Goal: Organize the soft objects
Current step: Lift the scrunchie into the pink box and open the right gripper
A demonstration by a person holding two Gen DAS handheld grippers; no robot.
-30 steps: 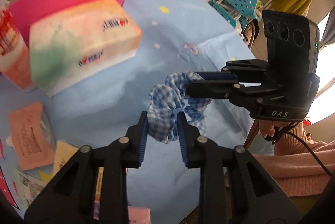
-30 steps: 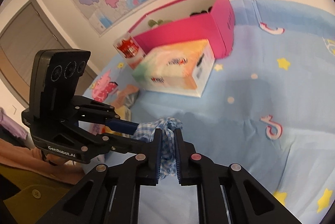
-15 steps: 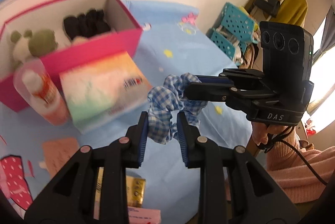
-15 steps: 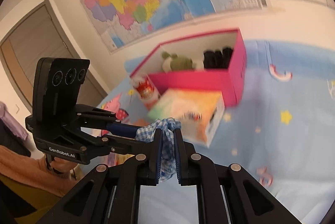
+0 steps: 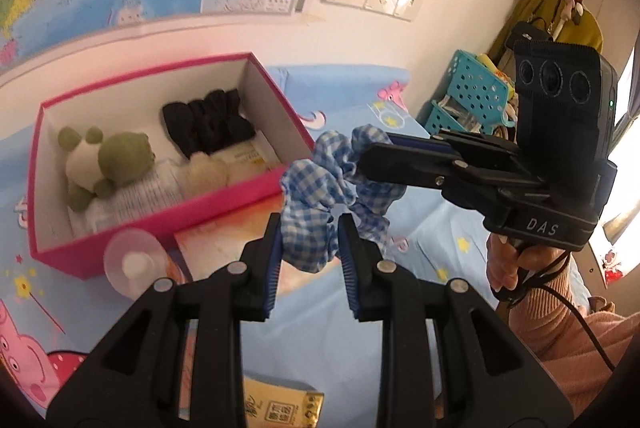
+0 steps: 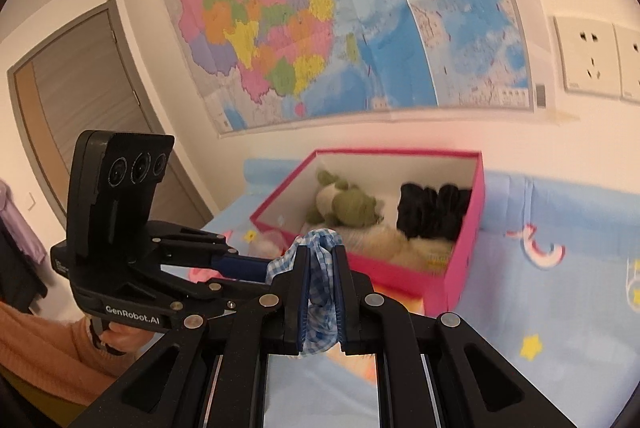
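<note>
Blue checked scrunchie (image 5: pixel 320 188) pinched by both: left gripper (image 5: pixel 308 248) jaws narrow on one loop, right gripper (image 6: pixel 320 292) jaws nearly shut on another. Held in air just short of pink box (image 5: pixel 224 204), prob. so it drops in beside plush toy (image 5: pixel 104 160) & black scrunchie (image 5: pixel 208 124).
</note>
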